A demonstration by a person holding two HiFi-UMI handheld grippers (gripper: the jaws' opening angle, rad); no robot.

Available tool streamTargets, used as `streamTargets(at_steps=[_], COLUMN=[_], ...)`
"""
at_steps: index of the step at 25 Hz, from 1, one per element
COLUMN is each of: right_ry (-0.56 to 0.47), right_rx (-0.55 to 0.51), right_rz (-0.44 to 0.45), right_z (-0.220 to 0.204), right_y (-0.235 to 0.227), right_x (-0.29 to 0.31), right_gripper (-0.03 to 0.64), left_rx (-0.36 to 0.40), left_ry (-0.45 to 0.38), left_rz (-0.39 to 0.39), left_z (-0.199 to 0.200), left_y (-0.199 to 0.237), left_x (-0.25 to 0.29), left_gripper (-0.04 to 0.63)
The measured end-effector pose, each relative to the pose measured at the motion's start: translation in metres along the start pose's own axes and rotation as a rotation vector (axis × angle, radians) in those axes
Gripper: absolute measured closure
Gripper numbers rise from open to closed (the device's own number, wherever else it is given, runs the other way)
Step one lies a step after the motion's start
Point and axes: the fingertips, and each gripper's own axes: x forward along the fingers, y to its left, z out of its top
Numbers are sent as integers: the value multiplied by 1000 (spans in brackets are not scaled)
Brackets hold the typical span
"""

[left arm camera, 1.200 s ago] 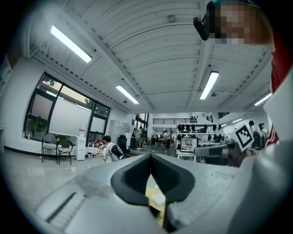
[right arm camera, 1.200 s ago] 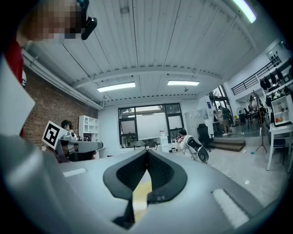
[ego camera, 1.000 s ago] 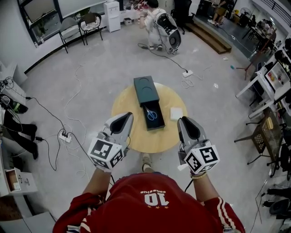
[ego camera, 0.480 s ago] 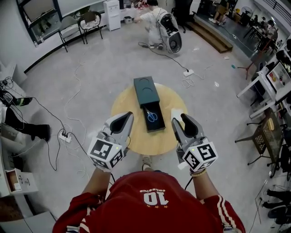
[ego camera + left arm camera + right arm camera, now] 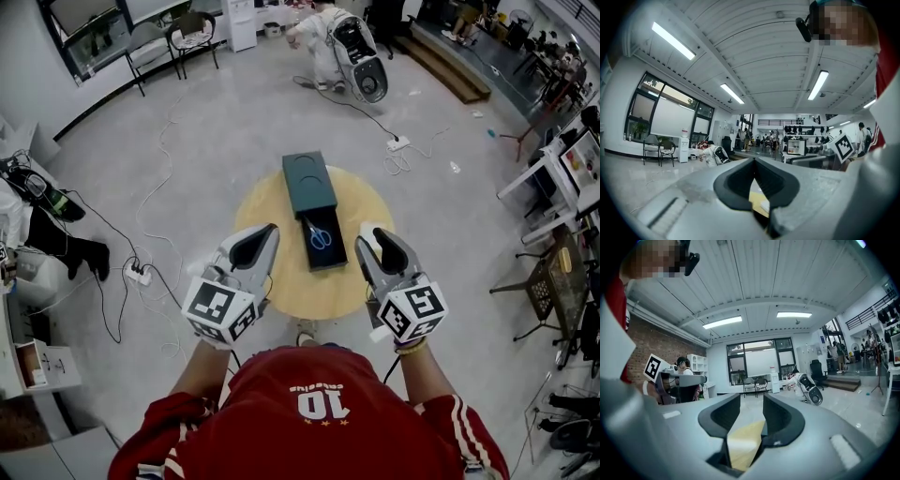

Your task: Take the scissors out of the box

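Note:
A dark teal box [image 5: 309,184] lies on the round wooden table [image 5: 281,281], its drawer slid out toward me. Blue-handled scissors [image 5: 320,234] lie in the drawer. My left gripper [image 5: 267,231] hovers over the table's left part, beside the drawer, and in the left gripper view [image 5: 753,160] its jaw tips meet: it is shut and holds nothing. My right gripper [image 5: 373,236] hovers to the right of the drawer. Its jaws have just opened; in the right gripper view [image 5: 751,401] they stand apart with only tabletop [image 5: 740,446] between them.
Cables and a power strip [image 5: 137,275] lie on the floor at left. A person crouches by a white machine [image 5: 367,66] far ahead. Chairs [image 5: 192,37] stand at the back left, desks [image 5: 562,178] at the right.
The right gripper's jaws went from shut to open. Both grippers moved forward over the table, closer to the drawer's sides.

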Motion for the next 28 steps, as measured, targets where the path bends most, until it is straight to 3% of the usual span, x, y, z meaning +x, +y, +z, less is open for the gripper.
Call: streamTargets(at_steps=[13,22,28], right_ry=[96,268,468], right_rx=[-15,12,-1], right_rz=[61,89,98], right_z=[-48,-135,-216], right_y=[-19,-38,-56], right_x=[50,87,112], right_gripper=[476,476,476], left_rx=[9,4,2], left_ry=[-5,6,5], left_rz=[17,46,76], left_z=[4,0,1], left_y=[20,33,42], left_x=[26,33,30], left_gripper=[592,592,592])
